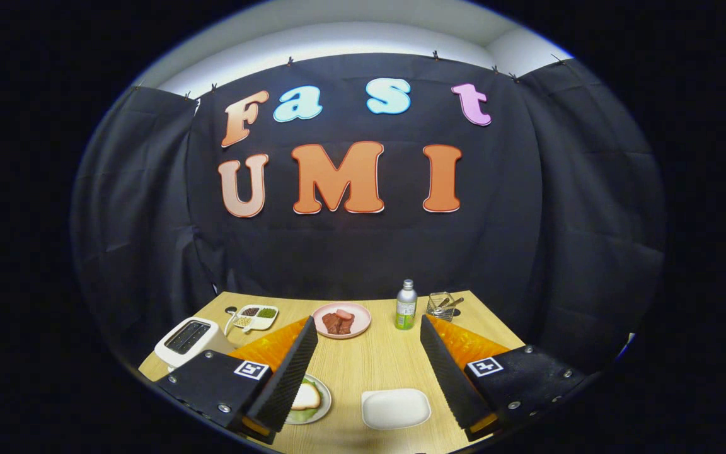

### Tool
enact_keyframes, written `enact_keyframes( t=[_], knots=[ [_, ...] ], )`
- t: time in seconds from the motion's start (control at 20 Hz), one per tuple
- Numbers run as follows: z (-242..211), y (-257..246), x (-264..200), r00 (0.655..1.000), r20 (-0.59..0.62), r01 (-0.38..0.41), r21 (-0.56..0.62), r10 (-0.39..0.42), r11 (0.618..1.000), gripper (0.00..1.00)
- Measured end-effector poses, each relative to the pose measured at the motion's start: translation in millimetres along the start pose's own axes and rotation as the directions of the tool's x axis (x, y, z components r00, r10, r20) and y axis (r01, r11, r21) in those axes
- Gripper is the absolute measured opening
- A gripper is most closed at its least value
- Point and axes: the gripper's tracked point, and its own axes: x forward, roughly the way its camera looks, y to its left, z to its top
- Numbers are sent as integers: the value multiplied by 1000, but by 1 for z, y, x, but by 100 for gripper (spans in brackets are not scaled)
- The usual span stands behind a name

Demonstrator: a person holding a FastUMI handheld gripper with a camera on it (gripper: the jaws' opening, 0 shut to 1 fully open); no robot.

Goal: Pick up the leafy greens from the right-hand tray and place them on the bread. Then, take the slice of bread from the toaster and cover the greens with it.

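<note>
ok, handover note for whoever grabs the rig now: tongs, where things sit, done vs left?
Tongs: open, holding nothing, raised above the light wooden table.
Small round plate, beside the left finger: a slice of bread lies on top of green leaves, so the stack looks assembled.
White rounded-rectangle tray, between the fingers: bare, greens gone.
White two-slot toaster, far left: slots look dark; cannot tell if bread remains.
Done: apparently both steps. Left: probably nothing; verify the stack.
</note>
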Motion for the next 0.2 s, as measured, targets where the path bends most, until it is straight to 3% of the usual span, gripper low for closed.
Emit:
enact_keyframes(
  t=[0.2],
  knots=[
    [-7, -11, -5, 1000, -16, 9, 28, -9, 1000, 98]
  ],
)
